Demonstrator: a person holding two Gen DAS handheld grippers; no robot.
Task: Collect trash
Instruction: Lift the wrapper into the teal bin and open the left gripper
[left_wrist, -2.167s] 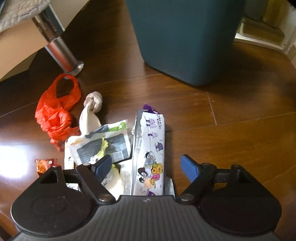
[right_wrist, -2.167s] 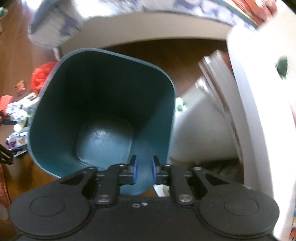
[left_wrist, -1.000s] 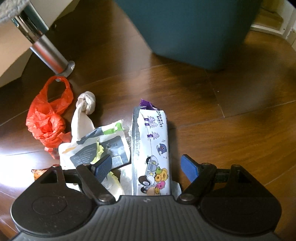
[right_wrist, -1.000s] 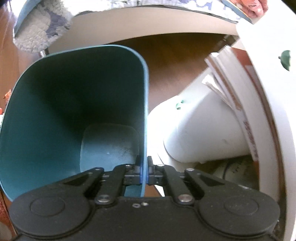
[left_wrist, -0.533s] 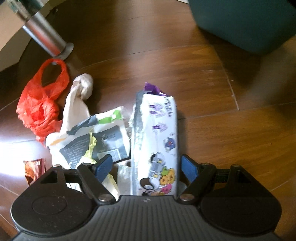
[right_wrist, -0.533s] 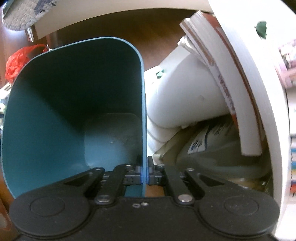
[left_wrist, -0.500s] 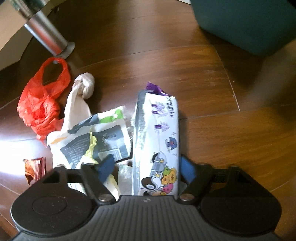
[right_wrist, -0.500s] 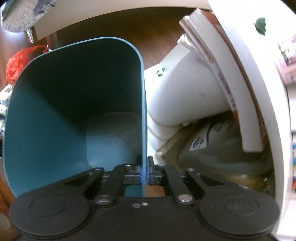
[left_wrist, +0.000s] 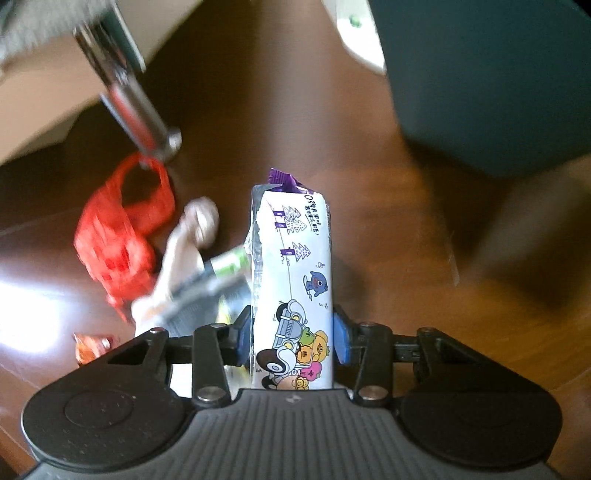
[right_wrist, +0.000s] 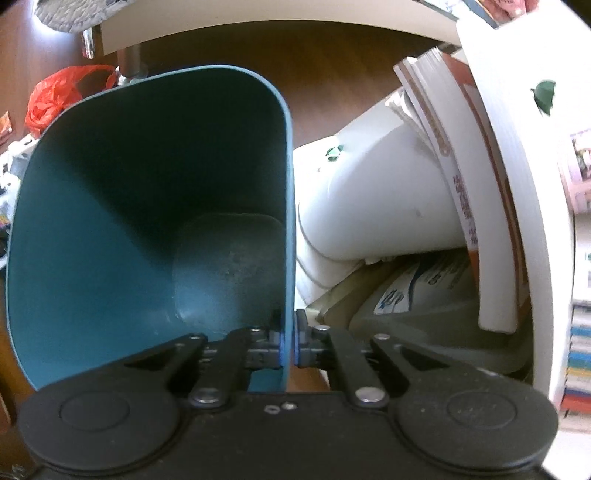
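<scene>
The left gripper (left_wrist: 293, 338) clenched a glossy cartoon-printed snack packet (left_wrist: 293, 280) above the wooden floor (left_wrist: 461, 314); the right gripper (right_wrist: 289, 345) pinched the smooth teal plastic bin (right_wrist: 147, 206) by its rim.

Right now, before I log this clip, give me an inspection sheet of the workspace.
Surface: dark wood floor, glare patch at left.
Job's things: cartoon-print wrapper clamped in the left gripper; teal bin looks empty inside.
Clutter: red plastic bag, knotted beige bag, blurred packets, small orange wrapper on the floor.
Grippers: left gripper shut on the wrapper; right gripper shut on the bin's rim.
Cables: nothing seen.
Surroundings: metal furniture leg, white container, leaning books.
</scene>
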